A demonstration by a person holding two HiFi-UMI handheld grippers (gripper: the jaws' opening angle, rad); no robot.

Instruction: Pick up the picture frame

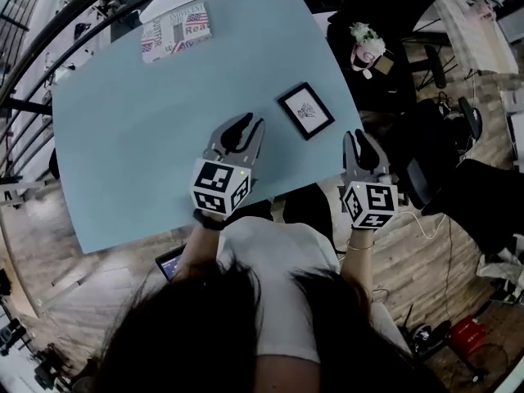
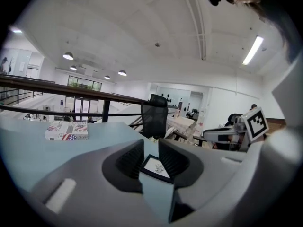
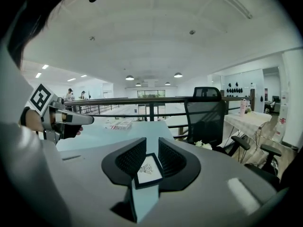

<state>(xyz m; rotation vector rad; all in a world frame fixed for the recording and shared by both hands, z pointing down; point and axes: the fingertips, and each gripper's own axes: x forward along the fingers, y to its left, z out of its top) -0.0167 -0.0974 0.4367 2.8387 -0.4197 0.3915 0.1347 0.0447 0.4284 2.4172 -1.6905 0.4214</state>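
A small black picture frame with a white mat and a line drawing lies flat on the light blue table, near its right edge. My left gripper hovers just left of the frame and nearer to me, jaws apart with nothing between them. My right gripper is at the table's right edge, right of the frame, also open and empty. In the left gripper view the frame shows through the gap of the left gripper. The right gripper view likewise shows the frame beyond the right gripper.
A flat box with flag print lies at the table's far side. A black office chair stands past the right edge, beside a dark table with a flower pot. A railing runs behind the table.
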